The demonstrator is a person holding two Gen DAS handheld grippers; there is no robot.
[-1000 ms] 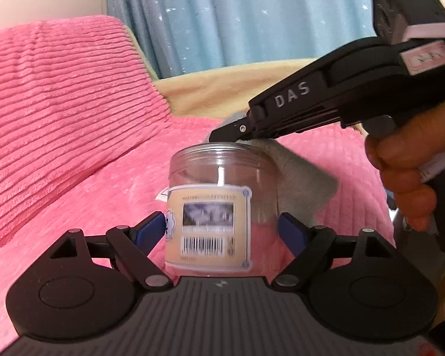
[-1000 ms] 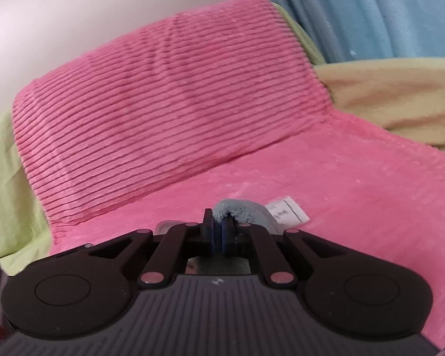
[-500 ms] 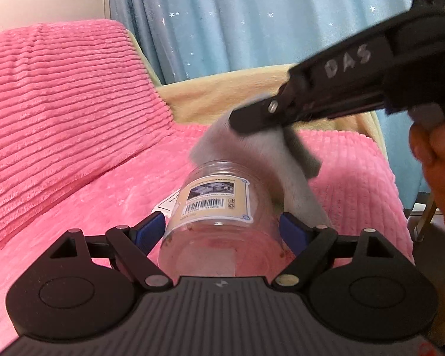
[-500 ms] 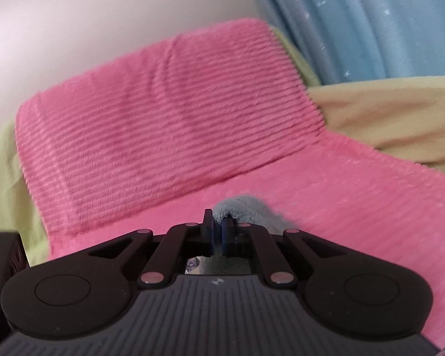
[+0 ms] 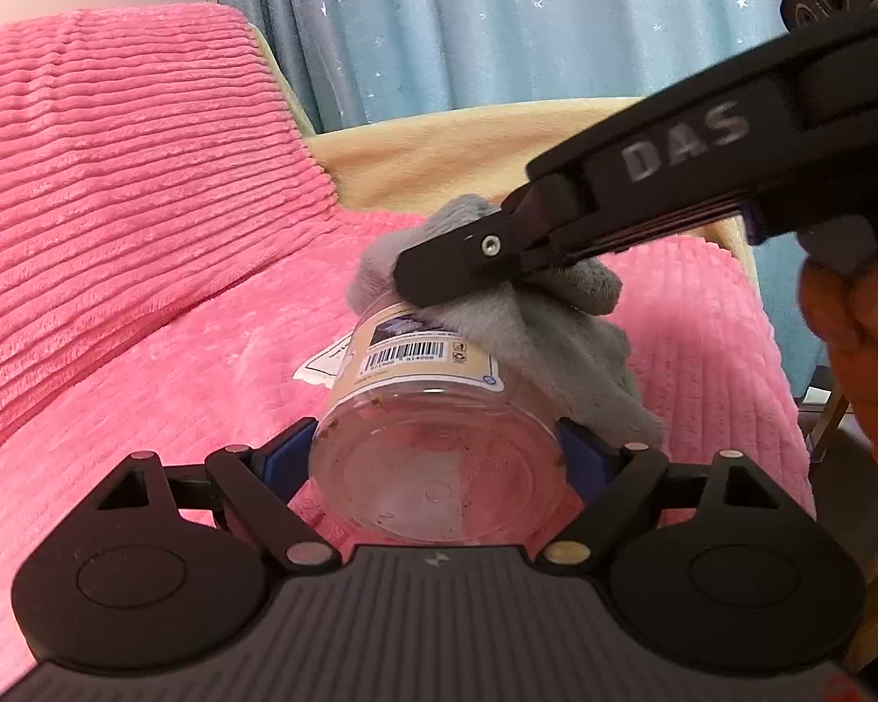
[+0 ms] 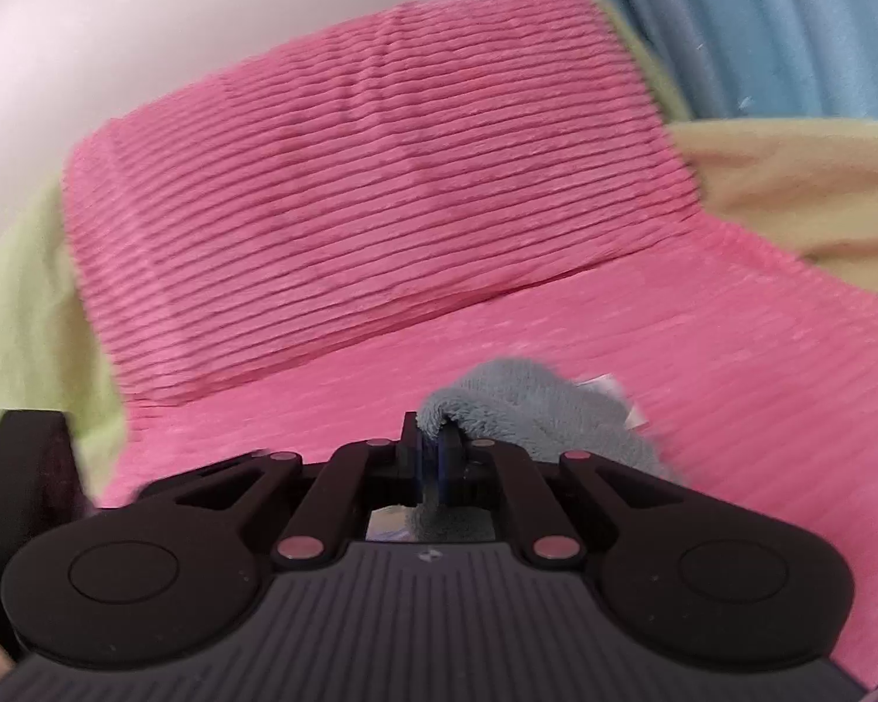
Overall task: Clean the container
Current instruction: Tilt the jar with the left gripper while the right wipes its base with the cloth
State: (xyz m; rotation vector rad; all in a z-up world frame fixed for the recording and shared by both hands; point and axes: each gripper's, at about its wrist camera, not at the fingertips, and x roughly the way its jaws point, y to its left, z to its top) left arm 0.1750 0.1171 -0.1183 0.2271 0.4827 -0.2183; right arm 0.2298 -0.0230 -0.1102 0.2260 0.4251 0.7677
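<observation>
Soft even daylight is filling both my views, no harsh shadows; fisheye is bending edges, corners vignetting; right view is smearing with motion blur.

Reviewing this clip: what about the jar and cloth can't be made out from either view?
- Jar mouth: in the left wrist view the grey cloth and the right hand-held gripper cover the far end of the jar.
- Jar in the right wrist view: hidden beneath that hand-held gripper's body.
- Label text: too small to read.
- Paper tag: blurred, partly behind the cloth.
</observation>
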